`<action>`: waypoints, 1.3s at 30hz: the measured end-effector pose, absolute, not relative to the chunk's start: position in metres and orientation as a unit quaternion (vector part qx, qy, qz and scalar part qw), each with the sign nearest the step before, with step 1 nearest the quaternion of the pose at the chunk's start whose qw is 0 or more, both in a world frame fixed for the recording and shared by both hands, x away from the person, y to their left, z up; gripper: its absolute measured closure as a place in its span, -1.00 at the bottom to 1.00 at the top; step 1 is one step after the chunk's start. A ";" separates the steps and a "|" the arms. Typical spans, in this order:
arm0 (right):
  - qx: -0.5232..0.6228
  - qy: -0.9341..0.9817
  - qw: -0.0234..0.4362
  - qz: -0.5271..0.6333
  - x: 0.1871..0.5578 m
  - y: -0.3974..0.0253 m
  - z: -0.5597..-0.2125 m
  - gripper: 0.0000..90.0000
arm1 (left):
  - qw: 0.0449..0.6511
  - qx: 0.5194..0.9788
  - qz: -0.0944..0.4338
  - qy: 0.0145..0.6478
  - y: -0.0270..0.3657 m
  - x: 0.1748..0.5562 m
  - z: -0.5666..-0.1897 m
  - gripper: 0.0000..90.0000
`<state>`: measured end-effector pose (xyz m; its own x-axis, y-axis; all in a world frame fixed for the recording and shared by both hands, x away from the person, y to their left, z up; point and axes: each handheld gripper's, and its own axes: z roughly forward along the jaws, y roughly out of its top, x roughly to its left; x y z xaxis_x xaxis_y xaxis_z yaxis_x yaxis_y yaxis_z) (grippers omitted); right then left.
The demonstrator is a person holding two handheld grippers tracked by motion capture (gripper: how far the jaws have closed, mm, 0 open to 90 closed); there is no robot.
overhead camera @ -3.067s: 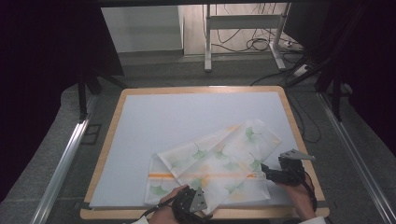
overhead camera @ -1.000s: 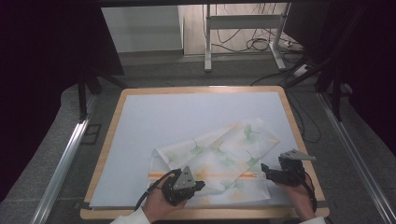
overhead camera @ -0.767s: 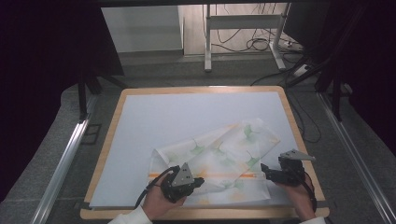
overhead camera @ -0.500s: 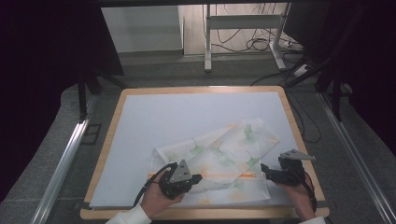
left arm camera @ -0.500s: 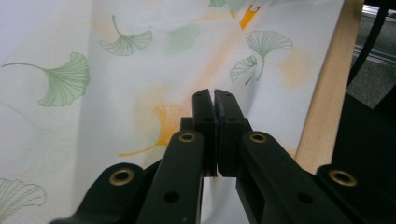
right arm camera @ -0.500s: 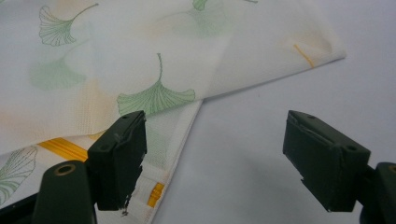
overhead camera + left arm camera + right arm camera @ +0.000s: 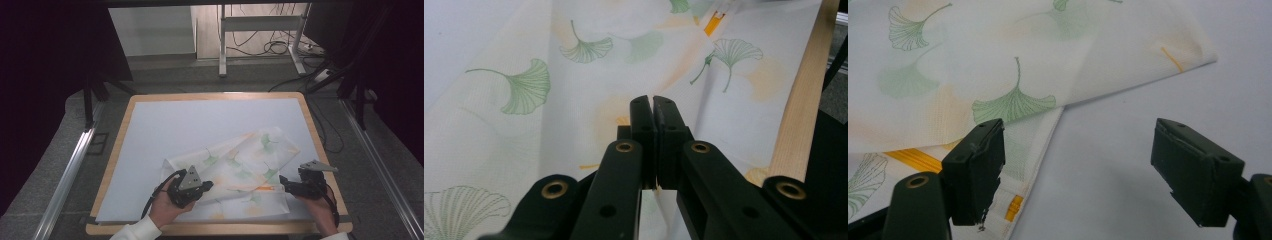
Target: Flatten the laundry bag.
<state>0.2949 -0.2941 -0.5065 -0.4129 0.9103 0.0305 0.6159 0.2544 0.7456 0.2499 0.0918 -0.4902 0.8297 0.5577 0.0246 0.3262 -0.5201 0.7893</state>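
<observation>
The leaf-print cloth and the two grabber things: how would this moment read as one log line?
left gripper: shut, over cloth | right gripper: open, at cloth's right edge | cloth: folded, leaf-print, on white board

Even, soft light falls from above on the pale worktop [image 7: 200, 130], which is bright without glare, while the room past its left and right edges sinks into near black. Shadows are faint. The high view is slightly grainy; both gripper views blur the nearest black tool parts.
</observation>
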 end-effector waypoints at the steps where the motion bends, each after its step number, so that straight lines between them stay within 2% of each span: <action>1: 0.500 0.764 0.209 0.351 0.295 -0.294 -0.507 -0.52 | 0.417 0.860 0.139 0.259 0.093 0.251 -0.490 0.98; 27: 0.498 0.766 0.206 0.351 0.295 -0.294 -0.507 -0.51 | 0.414 0.849 0.155 0.288 0.108 0.271 -0.490 0.98; 39: 0.476 0.778 0.191 0.363 0.294 -0.291 -0.506 -0.27 | 0.414 0.845 0.159 0.298 0.113 0.278 -0.489 0.99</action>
